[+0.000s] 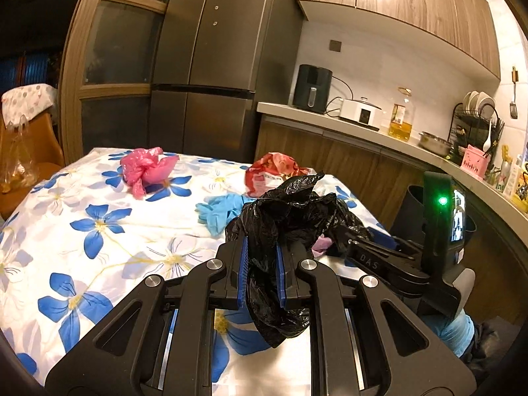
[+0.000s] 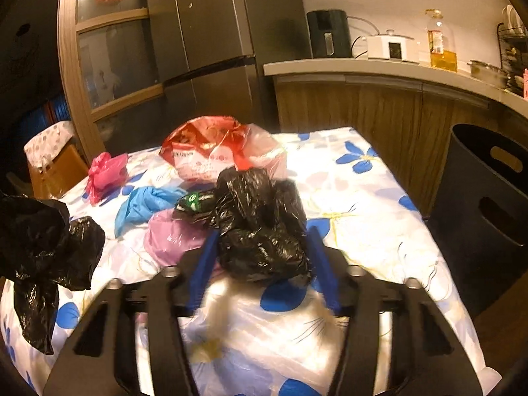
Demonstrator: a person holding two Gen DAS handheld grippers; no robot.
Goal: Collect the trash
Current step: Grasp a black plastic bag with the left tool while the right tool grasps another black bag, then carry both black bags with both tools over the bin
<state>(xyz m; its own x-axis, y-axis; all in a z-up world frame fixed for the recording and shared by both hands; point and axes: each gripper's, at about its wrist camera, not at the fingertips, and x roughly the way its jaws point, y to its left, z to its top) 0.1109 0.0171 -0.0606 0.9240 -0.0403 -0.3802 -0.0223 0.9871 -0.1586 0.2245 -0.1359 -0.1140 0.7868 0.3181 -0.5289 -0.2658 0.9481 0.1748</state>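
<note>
My left gripper (image 1: 260, 260) is shut on a crumpled black plastic bag (image 1: 287, 217) and holds it above the floral tablecloth (image 1: 99, 231); the same bag hangs at the left of the right wrist view (image 2: 43, 250). My right gripper (image 2: 264, 250) is open, its blue pads on either side of a second black bag (image 2: 260, 227) lying on the table. Around it lie a pink bag (image 2: 105, 171), a blue glove (image 2: 145, 208), a purple bag (image 2: 171, 237) and a red-and-white bag (image 2: 217, 151).
A dark bin (image 2: 488, 204) with handle holes stands on the floor right of the table. A kitchen counter (image 2: 379, 66) with appliances and an oil bottle (image 2: 440, 43) runs behind. A fridge (image 1: 211, 66) stands at the back, a chair (image 1: 29, 138) at the left.
</note>
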